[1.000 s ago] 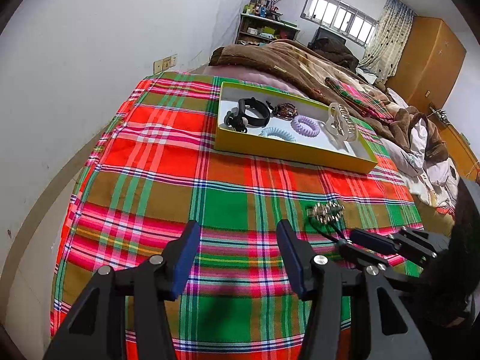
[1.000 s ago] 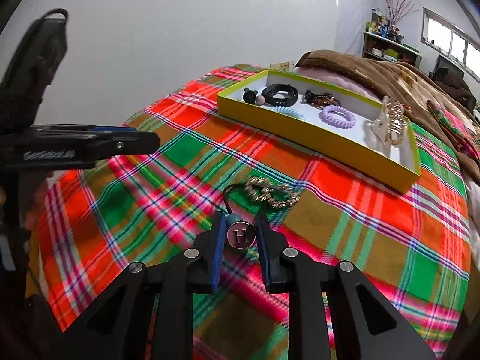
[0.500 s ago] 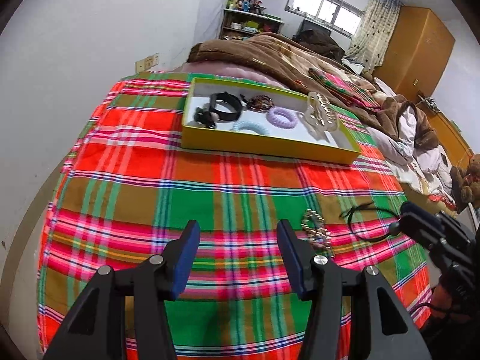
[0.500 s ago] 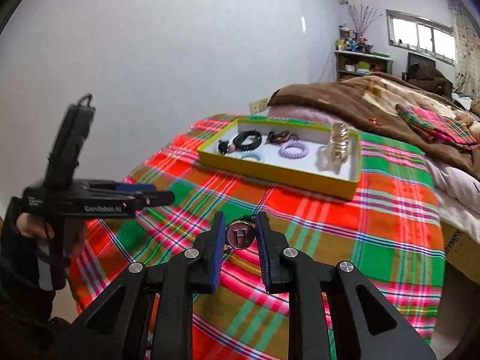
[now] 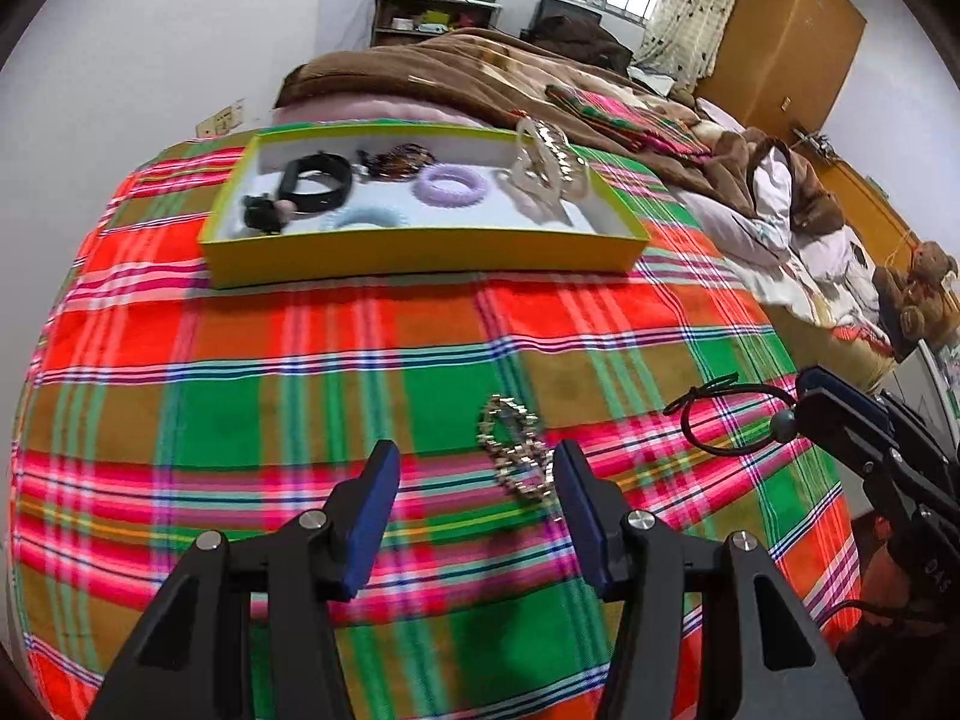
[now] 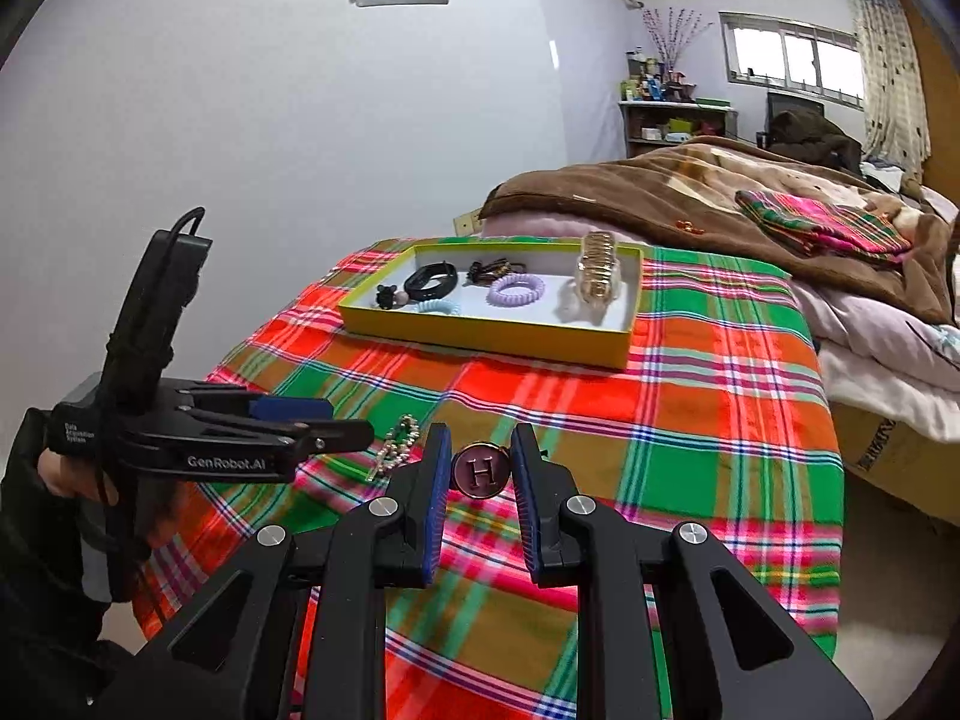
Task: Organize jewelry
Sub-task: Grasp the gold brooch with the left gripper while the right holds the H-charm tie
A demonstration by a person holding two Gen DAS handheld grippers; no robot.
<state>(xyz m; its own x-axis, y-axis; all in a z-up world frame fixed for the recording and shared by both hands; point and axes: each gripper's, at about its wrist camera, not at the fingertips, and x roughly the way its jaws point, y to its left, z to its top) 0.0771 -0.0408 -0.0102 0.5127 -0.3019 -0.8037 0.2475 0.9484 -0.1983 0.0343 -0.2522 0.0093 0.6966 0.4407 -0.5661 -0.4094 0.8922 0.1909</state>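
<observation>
My right gripper (image 6: 481,474) pinches a round dark button charm with a letter H (image 6: 481,471) between its blue pads, and in the left wrist view the thin black elastic loop (image 5: 729,420) tied to that charm hangs out from the jaws above the cloth. My left gripper (image 5: 474,510) has its jaws spread with nothing between the pads; it hangs over the cloth, with a sparkly silver beaded bracelet (image 5: 516,456) lying on the fabric just ahead of its right-hand finger. Both tools are over a bright plaid cloth of red, green and orange (image 5: 300,360) that covers the table. Further back on the cloth sits a shallow yellow-green cardboard tray with a white floor (image 5: 420,255). Inside it are a black band (image 5: 318,183), a small black bead ornament (image 5: 261,213), a pale blue coiled hair tie (image 5: 366,217), a lilac coiled hair tie (image 5: 451,183), a dark beaded bracelet (image 5: 396,159) and a clear claw clip with gold trim (image 5: 549,159) at the right end. Behind the tray lies a brown blanket (image 5: 480,72).
</observation>
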